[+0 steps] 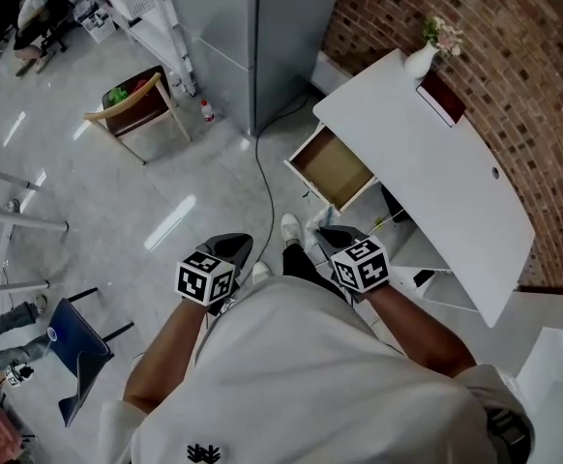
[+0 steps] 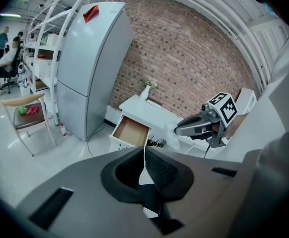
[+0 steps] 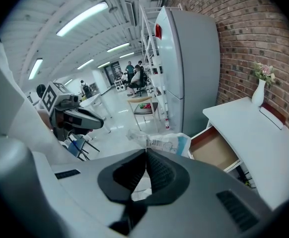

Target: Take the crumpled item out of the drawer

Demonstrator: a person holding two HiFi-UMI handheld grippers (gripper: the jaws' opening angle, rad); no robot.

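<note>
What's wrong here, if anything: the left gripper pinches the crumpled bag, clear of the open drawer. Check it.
The gripper is wrong: the right gripper, not the left gripper, pinches the crumpled bag, as the right gripper view shows. The bag is clear of the open drawer.

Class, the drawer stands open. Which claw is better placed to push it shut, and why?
Probably the left claw: it is shut on nothing, while the right claw, though nearer the drawer, grips the crumpled wrapper.
</note>
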